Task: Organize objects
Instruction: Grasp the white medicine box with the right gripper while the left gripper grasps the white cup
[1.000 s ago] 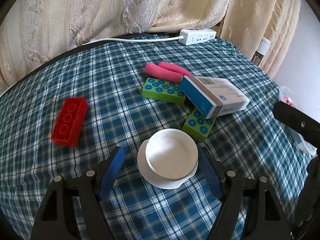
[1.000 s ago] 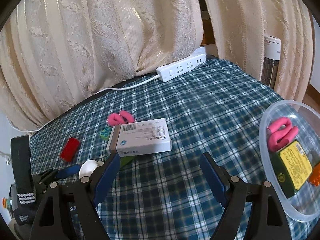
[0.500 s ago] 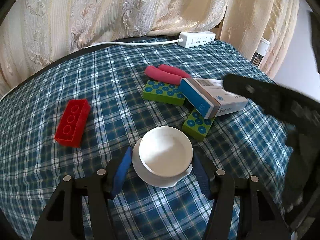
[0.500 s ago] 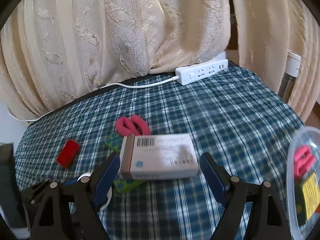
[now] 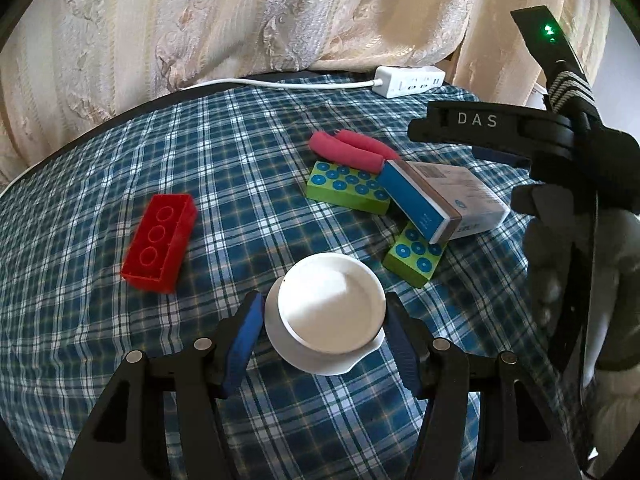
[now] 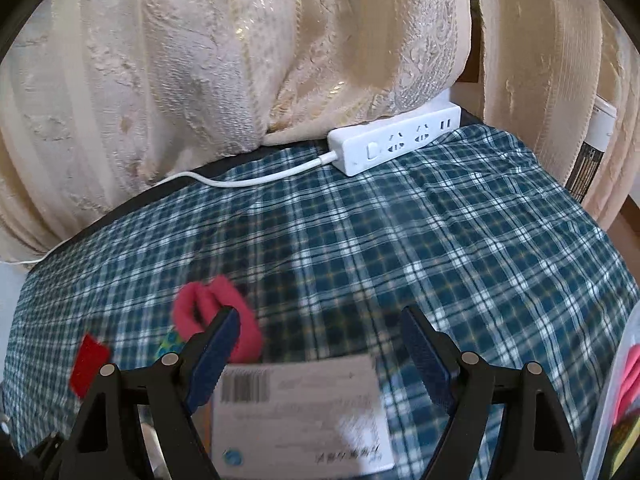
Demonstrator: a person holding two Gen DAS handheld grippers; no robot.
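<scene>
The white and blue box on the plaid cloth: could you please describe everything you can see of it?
The box is a flat rectangular carton, apparently cardboard, white on top with a barcode and fine print, one blue end and a brown stripe beside it. It looks closed and lies tilted, propped on two green dotted blocks, beside a pink looped item. The right hand-held gripper hangs open above it, not touching.

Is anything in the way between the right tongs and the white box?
Nothing visible is. The right tongs are open right above the white box, with only checked cloth ahead. The pink roll lies just beyond.
</scene>
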